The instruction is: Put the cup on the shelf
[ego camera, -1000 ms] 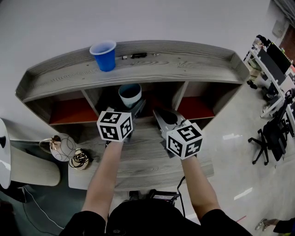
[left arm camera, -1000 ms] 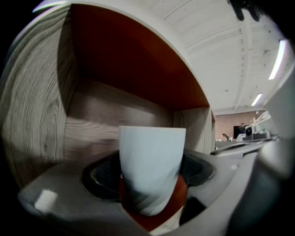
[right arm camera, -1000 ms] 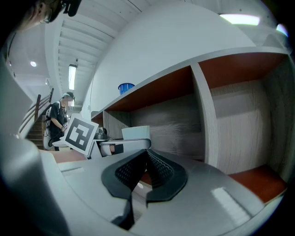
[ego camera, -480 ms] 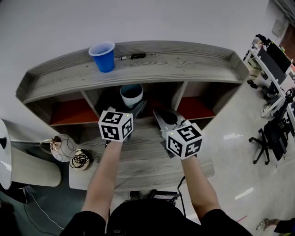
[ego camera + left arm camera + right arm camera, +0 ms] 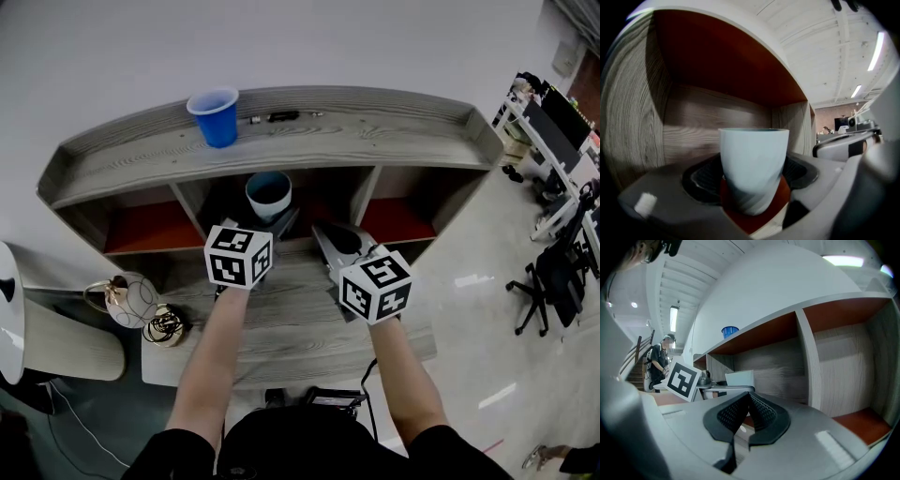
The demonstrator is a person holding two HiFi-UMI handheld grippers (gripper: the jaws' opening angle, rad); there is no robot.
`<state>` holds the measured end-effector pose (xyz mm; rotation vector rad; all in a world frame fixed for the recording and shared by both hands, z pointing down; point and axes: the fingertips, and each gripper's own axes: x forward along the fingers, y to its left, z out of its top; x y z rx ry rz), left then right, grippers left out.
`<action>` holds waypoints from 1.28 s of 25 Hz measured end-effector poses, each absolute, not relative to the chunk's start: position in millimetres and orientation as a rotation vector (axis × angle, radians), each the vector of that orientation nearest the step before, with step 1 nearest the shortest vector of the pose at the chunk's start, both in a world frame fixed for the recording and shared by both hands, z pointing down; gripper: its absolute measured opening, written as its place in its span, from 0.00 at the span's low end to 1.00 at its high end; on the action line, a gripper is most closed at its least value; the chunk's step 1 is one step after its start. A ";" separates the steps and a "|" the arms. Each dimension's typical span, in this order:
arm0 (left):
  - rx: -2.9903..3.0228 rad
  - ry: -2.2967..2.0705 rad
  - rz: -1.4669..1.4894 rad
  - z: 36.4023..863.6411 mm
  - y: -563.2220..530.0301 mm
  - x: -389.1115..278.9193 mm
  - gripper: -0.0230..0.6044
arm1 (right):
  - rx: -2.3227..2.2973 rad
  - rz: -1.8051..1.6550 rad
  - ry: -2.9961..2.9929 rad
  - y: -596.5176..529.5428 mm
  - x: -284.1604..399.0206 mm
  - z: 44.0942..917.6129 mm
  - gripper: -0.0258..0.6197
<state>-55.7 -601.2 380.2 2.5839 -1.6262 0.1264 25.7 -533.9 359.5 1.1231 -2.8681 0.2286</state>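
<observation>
Left gripper [image 5: 751, 178] pinching the pale cup [image 5: 268, 195] at the mouth of the shelf's [image 5: 375, 141] middle compartment; right gripper [image 5: 747, 411] pressed together, empty. Risk as I judge it: if I release before the base sits flat, the cup tips out.

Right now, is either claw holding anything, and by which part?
The left claw grips the pale cup around its lower body. The right claw is shut and empty.

Pale-blue cup [image 5: 753, 168] upright, middle shelf [image 5: 375, 141] compartment
</observation>
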 end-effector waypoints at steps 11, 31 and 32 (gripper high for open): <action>2.581 -1.654 0.115 373.2 -591.9 -65.3 0.70 | 1.136 0.215 -2.861 -524.1 23.7 357.5 0.06; 2.744 -1.611 0.045 360.7 -490.8 -83.9 0.37 | 1.135 0.147 -2.823 -480.6 20.6 366.3 0.06; 2.745 -1.589 0.036 365.0 -485.5 -83.6 0.33 | 1.129 0.139 -2.821 -477.1 21.5 368.1 0.06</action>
